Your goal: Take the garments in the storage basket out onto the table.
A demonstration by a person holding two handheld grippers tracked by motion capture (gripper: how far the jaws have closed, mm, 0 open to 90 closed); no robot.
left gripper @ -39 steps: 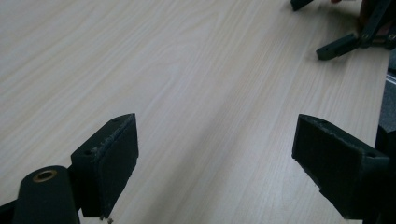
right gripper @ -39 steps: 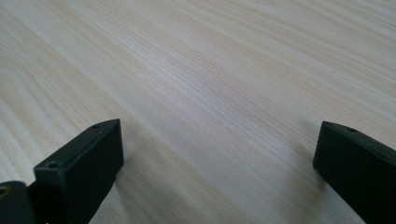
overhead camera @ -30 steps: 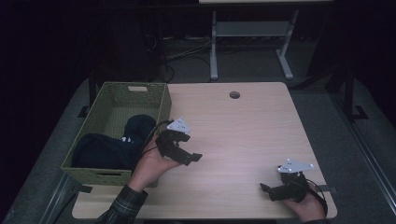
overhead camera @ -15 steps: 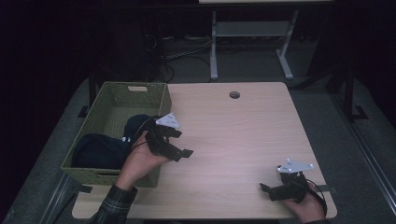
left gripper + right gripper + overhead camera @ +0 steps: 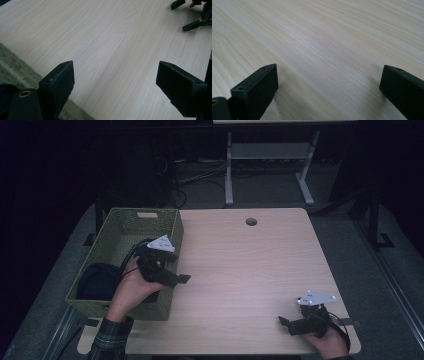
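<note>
Right gripper [image 5: 286, 322] sits low at the near right edge of the table [image 5: 260, 265], jaws wide apart, nothing between them (bare wood ahead in the right gripper view). Left gripper [image 5: 180, 279] hangs over the right rim of the green basket [image 5: 125, 222], jaws spread, empty. Dark cloth [image 5: 97, 279] lies inside the basket, just left of the hand. Tabletop from basket to far edge is open, cable hole [image 5: 251, 221] near the back. Since a second ago the left gripper shifted left toward the basket; the right one hasn't moved.
</note>
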